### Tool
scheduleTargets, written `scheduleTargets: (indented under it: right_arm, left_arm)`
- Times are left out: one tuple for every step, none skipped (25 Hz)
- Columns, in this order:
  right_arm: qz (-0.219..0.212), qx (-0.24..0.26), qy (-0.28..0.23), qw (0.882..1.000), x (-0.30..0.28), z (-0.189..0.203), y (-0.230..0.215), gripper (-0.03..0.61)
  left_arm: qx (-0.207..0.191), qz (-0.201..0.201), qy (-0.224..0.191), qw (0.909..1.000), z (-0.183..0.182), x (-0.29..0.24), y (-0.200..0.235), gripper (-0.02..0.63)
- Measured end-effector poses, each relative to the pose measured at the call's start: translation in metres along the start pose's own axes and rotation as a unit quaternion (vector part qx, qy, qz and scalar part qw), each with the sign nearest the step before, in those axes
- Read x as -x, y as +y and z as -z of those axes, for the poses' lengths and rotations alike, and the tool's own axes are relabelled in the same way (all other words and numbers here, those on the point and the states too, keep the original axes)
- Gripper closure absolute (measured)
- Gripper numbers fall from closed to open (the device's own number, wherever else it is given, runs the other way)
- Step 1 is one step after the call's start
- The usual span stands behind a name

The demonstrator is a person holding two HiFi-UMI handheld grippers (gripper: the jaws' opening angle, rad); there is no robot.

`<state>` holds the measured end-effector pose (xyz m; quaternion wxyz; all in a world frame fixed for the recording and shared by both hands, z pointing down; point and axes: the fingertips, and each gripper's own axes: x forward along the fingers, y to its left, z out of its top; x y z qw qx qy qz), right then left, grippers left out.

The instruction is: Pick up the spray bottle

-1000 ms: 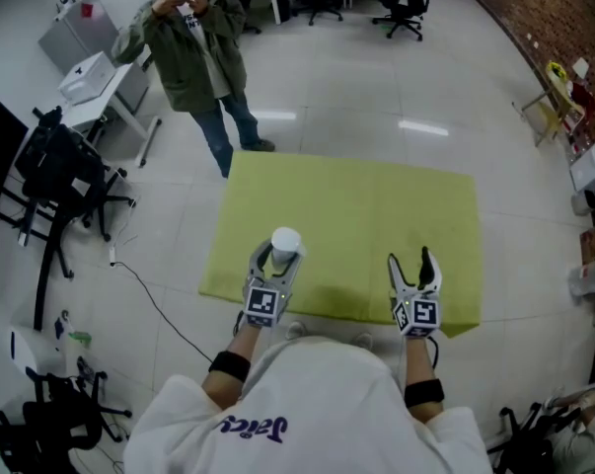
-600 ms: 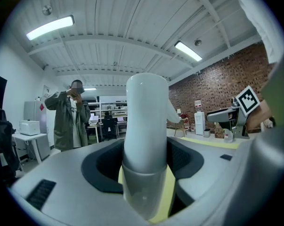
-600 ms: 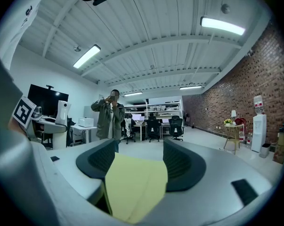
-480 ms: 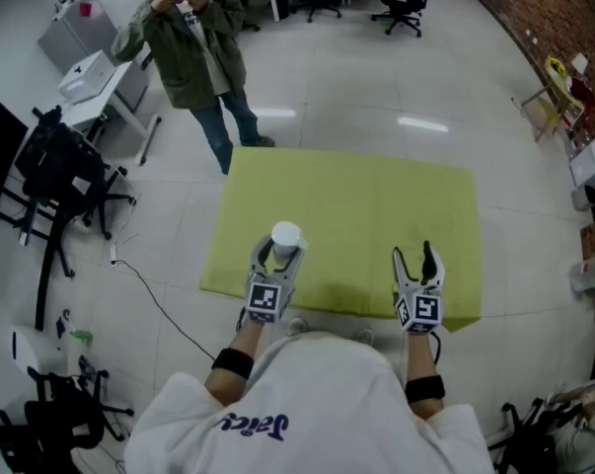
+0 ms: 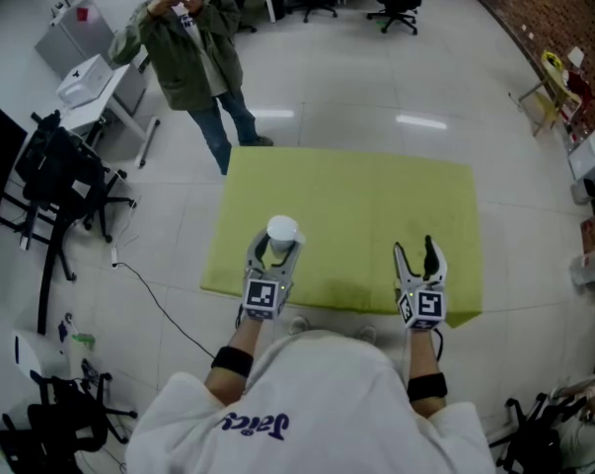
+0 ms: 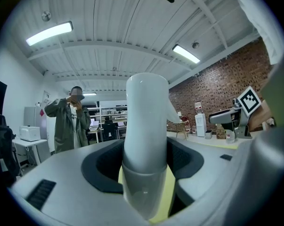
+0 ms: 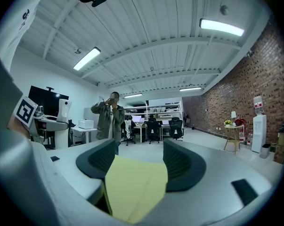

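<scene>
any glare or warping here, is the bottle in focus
Head view: sharp, lamp glare on the floor, edges bent. Left gripper view: strong fisheye, dark corners, spray bottle close up and slightly soft. Right gripper view: same fisheye, bright ceiling light.

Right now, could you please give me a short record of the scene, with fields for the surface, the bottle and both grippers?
surface: yellow-green cloth
spray bottle: white, upright, at the cloth's front left
left gripper: shut on the spray bottle
right gripper: open, empty, above the cloth's front right
bystander: person standing beyond the cloth's far left corner
</scene>
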<state>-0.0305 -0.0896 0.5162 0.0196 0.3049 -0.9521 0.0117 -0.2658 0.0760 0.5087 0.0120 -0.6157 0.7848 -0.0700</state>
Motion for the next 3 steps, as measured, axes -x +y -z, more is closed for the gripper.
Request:
scheduleTargets:
  right_arm:
    - [0.000, 0.000, -0.001, 1.000, 0.0005, -0.0004, 0.0006, 0.247]
    - [0.000, 0.000, 0.000, 1.000, 0.0012, -0.0004, 0.0012, 0.247]
    - [-0.001, 0.001, 0.001, 1.000, 0.0020, -0.0001, 0.0019, 0.247]
  left_arm:
    - [-0.002, 0.001, -0.001, 1.0000, -0.0004, 0.0004, -0.0004, 0.342]
    - [-0.006, 0.002, -0.003, 1.0000, -0.0001, 0.0007, -0.0009, 0.342]
    - [-0.010, 0.004, -0.005, 0.9999, 0.0004, 0.0010, -0.0015, 0.342]
